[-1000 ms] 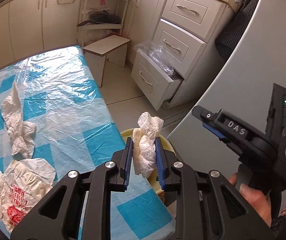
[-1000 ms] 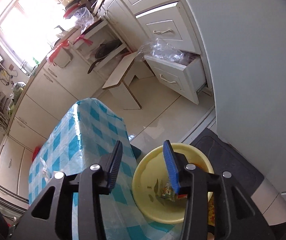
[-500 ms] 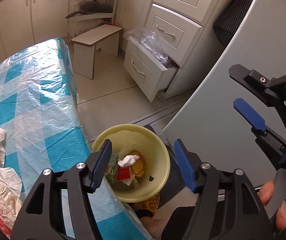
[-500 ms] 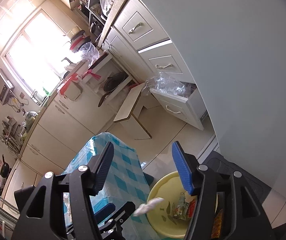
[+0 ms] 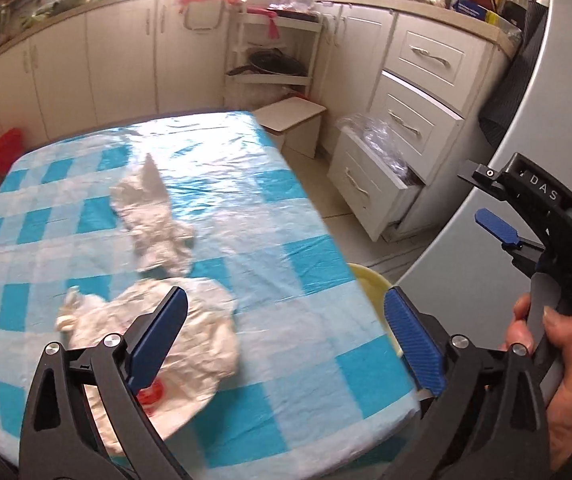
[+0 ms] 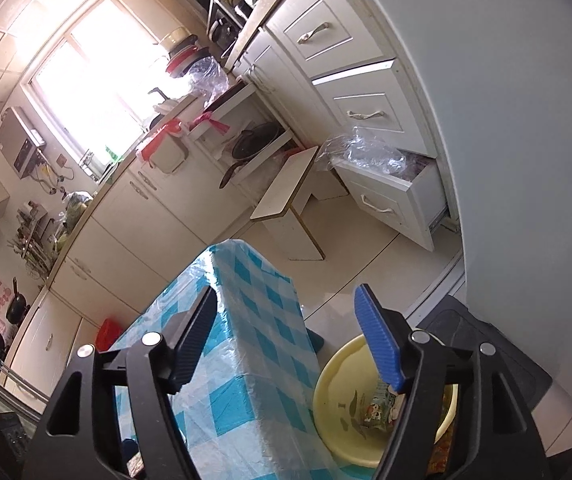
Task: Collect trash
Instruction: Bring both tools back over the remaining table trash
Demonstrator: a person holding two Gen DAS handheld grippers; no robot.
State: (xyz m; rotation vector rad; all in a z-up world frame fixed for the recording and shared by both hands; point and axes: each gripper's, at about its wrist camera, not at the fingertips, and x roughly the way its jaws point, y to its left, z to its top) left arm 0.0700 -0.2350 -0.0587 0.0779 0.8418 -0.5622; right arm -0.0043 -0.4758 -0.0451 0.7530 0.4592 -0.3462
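Observation:
My left gripper (image 5: 286, 332) is open and empty above the near part of the blue-checked table (image 5: 246, 184). A crumpled white plastic bag with red print (image 5: 190, 344) lies just under its left finger. A crumpled white tissue (image 5: 154, 220) lies farther out on the table. The yellow basin (image 6: 350, 408) with trash in it sits on the floor beside the table; only its rim (image 5: 370, 280) shows in the left wrist view. My right gripper (image 6: 290, 328) is open and empty, held off the table's right side above the basin; it also shows in the left wrist view (image 5: 498, 216).
A grey refrigerator (image 6: 526, 120) stands close on the right. White drawers (image 5: 382, 184) stand partly open with clear plastic in one. A low wooden stool (image 5: 290, 120) stands beyond the table. Cabinets line the far wall.
The left gripper opened and dropped the white tissue wad into the yellow basin, then swung left, back over the table. The right gripper stayed open near the basin.

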